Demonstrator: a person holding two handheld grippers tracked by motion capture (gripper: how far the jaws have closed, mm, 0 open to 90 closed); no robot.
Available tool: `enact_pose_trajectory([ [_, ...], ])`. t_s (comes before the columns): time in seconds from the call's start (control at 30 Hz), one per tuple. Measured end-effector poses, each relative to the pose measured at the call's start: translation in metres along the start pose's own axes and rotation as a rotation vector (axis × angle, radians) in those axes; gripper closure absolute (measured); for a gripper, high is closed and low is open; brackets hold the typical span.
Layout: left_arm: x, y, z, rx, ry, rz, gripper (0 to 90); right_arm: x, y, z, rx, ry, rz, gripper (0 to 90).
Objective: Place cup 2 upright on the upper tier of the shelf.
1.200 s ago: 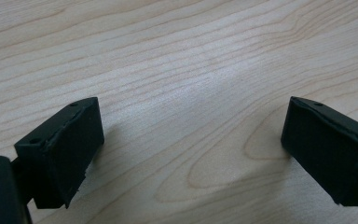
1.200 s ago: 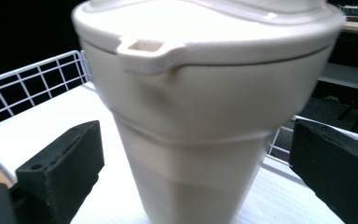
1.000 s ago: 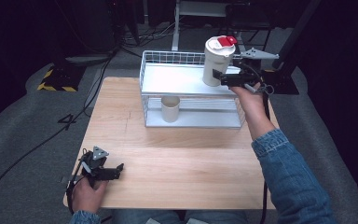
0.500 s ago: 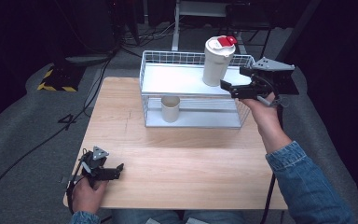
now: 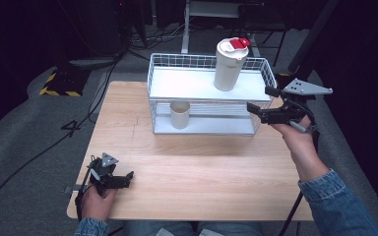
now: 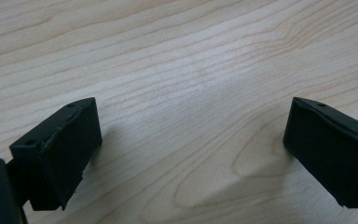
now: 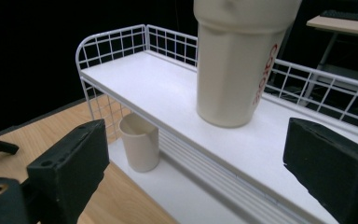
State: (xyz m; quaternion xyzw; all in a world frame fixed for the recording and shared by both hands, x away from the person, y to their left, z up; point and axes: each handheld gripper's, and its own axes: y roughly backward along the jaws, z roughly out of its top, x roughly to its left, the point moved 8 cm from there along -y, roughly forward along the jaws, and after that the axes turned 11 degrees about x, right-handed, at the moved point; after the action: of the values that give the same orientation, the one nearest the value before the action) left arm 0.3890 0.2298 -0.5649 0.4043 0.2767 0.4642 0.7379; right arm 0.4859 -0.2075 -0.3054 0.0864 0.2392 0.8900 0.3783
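Note:
A tall cream tumbler (image 5: 229, 64) (image 7: 240, 60) with a red-and-white lid stands upright on the top shelf of a white wire rack (image 5: 177, 84) (image 7: 140, 84). On the lower shelf sits a small cream cup (image 5: 180, 114) (image 7: 141, 142). My right gripper (image 5: 257, 101) (image 7: 193, 168) is open, held just off the rack's right end, a short way from the tumbler, with nothing between its jaws. Near the table's front left corner my left gripper (image 5: 126, 178) (image 6: 191, 149) is open over bare wood.
The wooden table (image 5: 192, 172) spreads wide in front of the rack. Beyond the table are grey carpet, cables and a yellow-black striped mat (image 5: 59, 86) at the left. A dark desk frame (image 5: 211, 10) stands behind the rack.
My right gripper has let go of the tumbler and pulled back to the right and down, off the rack's end. The tumbler stays on the top shelf. The left gripper has not moved.

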Motion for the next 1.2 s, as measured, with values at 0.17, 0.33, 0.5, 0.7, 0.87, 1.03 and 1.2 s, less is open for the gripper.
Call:
enact_pose_trajectory([
  [0.17,-0.002,-0.002,0.004,0.004,-0.008,-0.006,3.6,0.002,0.008,-0.021,0.038,0.016,-0.006,9.6],
  [0.33,-0.002,-0.003,0.005,0.006,-0.016,-0.006,3.5,0.004,0.013,-0.039,0.048,0.003,-0.009,12.7],
  [0.5,-0.003,-0.004,0.006,0.003,-0.016,-0.012,3.4,0.008,0.014,-0.06,0.077,-0.008,0.005,15.1],
  [0.7,-0.003,-0.004,0.007,0.002,-0.018,-0.011,3.4,0.016,0.013,-0.084,0.096,0.013,0.007,15.2],
  [0.87,-0.003,-0.004,0.007,0.002,-0.017,-0.011,3.4,0.02,0.01,-0.1,0.118,0.007,0.016,15.2],
  [1.03,-0.003,-0.004,0.007,0.002,-0.018,-0.011,3.5,0.024,0.005,-0.118,0.147,0.007,0.014,15.2],
  [1.2,-0.003,-0.004,0.007,0.004,-0.018,-0.007,3.5,0.026,-0.003,-0.139,0.18,-0.013,0.024,15.2],
])
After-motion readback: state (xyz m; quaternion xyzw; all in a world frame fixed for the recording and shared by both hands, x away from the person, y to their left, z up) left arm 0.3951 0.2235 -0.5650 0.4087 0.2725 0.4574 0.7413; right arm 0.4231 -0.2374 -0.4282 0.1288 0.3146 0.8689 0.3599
